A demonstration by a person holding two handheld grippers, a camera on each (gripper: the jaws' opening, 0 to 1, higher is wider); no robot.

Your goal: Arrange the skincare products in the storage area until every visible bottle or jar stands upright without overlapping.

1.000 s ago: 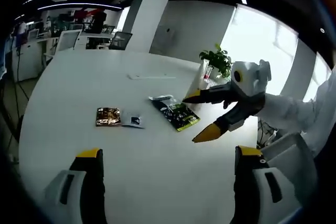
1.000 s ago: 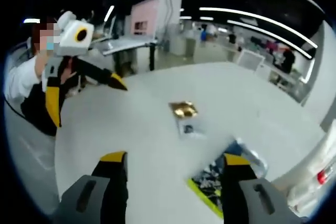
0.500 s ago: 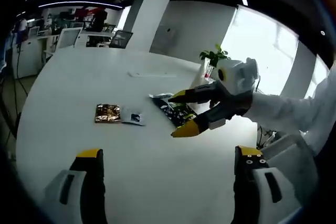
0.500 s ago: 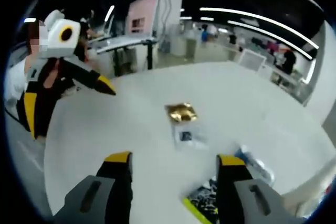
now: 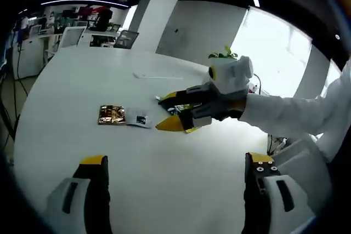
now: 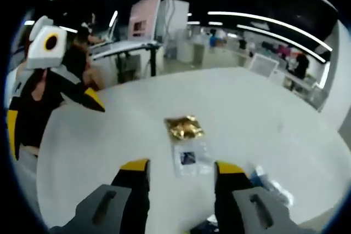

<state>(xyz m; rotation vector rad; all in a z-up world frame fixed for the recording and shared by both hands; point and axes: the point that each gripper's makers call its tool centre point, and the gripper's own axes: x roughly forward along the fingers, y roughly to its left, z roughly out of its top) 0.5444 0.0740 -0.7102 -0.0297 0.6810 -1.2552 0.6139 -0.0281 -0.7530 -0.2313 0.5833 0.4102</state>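
Only the left gripper view catches a green-edged dark pack (image 5: pixel 189 130) under the right hand-held gripper (image 5: pixel 166 112), plus a plant (image 5: pixel 224 55) behind. Right gripper view gives the gold sachet (image 6: pixel 184 127) and clear sachet (image 6: pixel 190 158) close up, lying flat and touching on the white worktop (image 6: pixel 263 113). Right hand-held gripper's jaws sit narrowly apart, holding nothing, tips near the clear sachet. Left hand-held gripper (image 5: pixel 174 163) is wide, empty, above bare worktop.
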